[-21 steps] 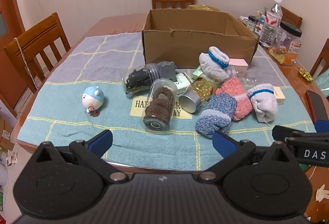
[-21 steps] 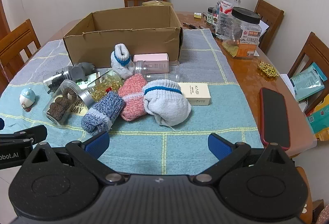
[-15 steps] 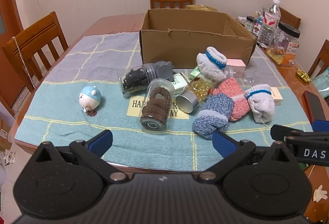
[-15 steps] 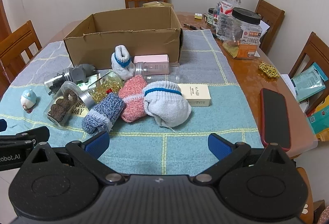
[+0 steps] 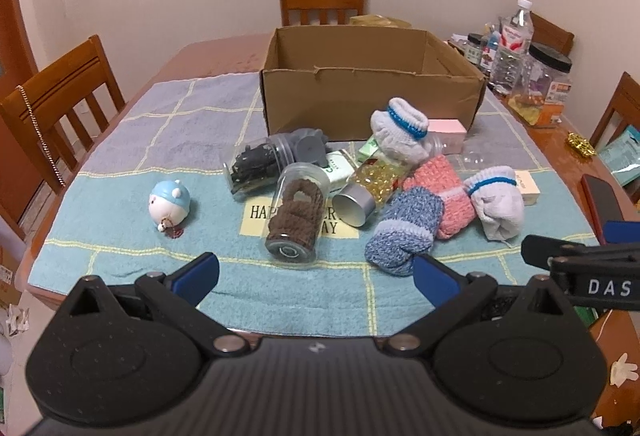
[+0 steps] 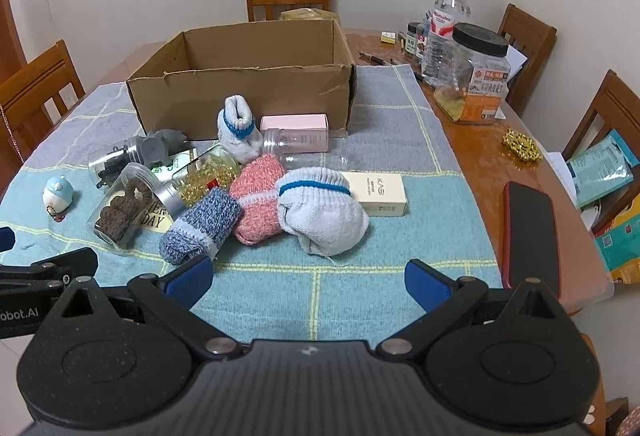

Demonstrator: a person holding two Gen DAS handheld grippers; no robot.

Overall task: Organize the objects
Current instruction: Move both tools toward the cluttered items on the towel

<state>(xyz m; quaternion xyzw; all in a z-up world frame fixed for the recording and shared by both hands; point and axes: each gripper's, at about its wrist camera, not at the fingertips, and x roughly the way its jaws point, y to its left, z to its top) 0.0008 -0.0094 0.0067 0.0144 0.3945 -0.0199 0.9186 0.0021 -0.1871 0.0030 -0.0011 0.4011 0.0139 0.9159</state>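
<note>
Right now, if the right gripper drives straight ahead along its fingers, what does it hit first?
Probably the white sock with the blue band: it lies on the towel ahead of the open right gripper. Depth is unclear, so the height may differ.

**A dining room in a home**

A wooden dining table [image 6: 476, 140] stands against plain cream walls, with matching slat-backed wooden chairs [image 5: 322, 0] at its far end and along both sides. A blue and grey checked towel [image 5: 184, 124] covers most of the tabletop like a tablecloth. Household clutter marks it as lived-in: a water bottle [image 6: 448, 20], a large plastic jar [image 6: 474, 76] with a black lid and smaller jars [image 6: 412, 36] crowd one corner, a phone [image 6: 530, 232] in a red case lies near the edge, and snack packets [image 6: 600, 168] sit on a side chair. An open cardboard box [image 6: 248, 92], rolled socks [image 6: 320, 212] and a small toy figure [image 5: 170, 200] lie on the towel
</note>
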